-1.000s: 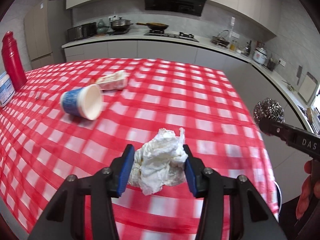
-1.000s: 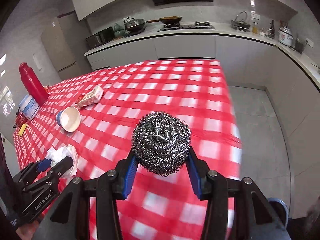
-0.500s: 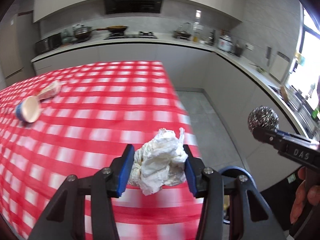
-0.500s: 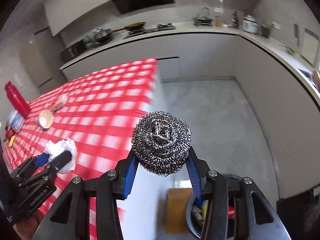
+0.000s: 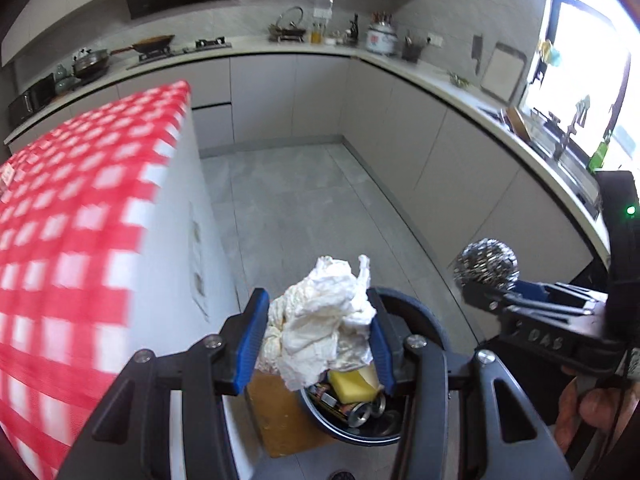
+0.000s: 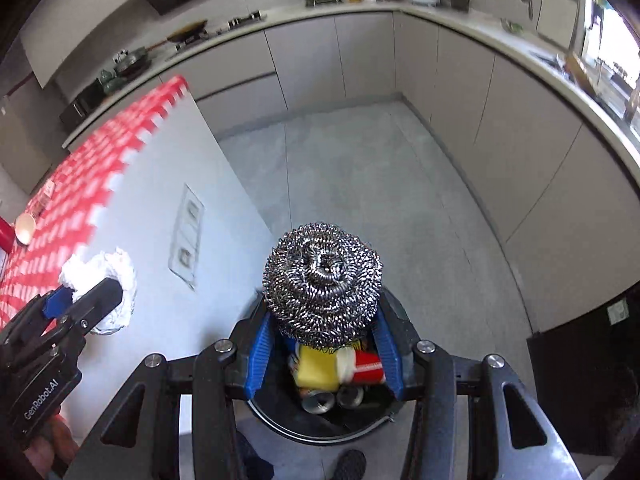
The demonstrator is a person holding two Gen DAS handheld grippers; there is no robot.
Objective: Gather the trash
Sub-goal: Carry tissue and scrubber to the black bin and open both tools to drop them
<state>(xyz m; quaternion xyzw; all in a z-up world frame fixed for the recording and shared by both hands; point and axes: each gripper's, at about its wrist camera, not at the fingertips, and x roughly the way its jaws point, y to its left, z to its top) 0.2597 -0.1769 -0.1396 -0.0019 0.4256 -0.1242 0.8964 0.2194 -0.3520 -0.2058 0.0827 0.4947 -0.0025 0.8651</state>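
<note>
**Both grippers loaded above the bin**

Left wrist view: the left gripper (image 5: 318,332) was clamped on a crumpled white tissue (image 5: 320,320), its blue pads pressing the wad from both sides. Below and just behind the tissue sat a dark round bin (image 5: 424,320) on the grey floor (image 5: 304,200), with a yellow sponge (image 5: 352,384) and crushed cans (image 5: 364,410) visible inside. A brown board (image 5: 280,412) lay on the floor against the bin's left side. To the left rose the bench (image 5: 172,248), white-sided and topped with a red checked cloth (image 5: 72,208). At the right edge the right gripper (image 5: 486,288) came in sideways, holding a steel scourer (image 5: 486,266) at its tip.

Right wrist view: the right gripper (image 6: 322,328) was closed around the scourer (image 6: 322,276), which hung directly over the open bin (image 6: 320,432). Inside lay the sponge (image 6: 316,368), a red can (image 6: 368,366) and silver cans (image 6: 332,398). At the lower left the left gripper (image 6: 86,300) showed from the side with the tissue (image 6: 108,276) between its fingers, held in front of the bench's white side (image 6: 160,280). Far back on the cloth (image 6: 80,184) lay a small cup (image 6: 24,228) on its side.
</note>
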